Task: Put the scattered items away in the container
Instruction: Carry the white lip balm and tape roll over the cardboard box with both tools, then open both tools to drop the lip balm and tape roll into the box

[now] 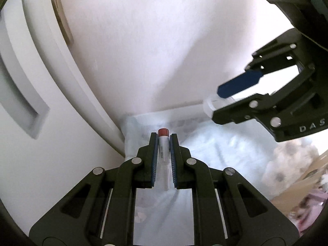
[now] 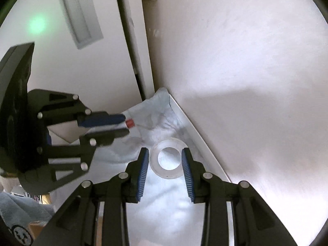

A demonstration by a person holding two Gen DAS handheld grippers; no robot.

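Note:
My left gripper (image 1: 164,137) is shut on a slim white tube with a red cap (image 1: 163,132), held lengthwise between its blue pads above a pale blue cloth. The same gripper (image 2: 125,125) and the red cap (image 2: 130,123) show at the left of the right wrist view. My right gripper (image 2: 165,153) is shut on a clear tape roll (image 2: 167,160), the pads pressing its two sides. From the left wrist view that gripper (image 1: 217,102) holds the roll (image 1: 213,104) at the right. No container is clearly in view.
A pale blue cloth (image 1: 205,143) covers the surface in a corner between a white wall (image 2: 246,82) and a white door frame (image 1: 51,61). A cardboard piece (image 1: 303,182) and patterned fabric lie at the lower right of the left wrist view.

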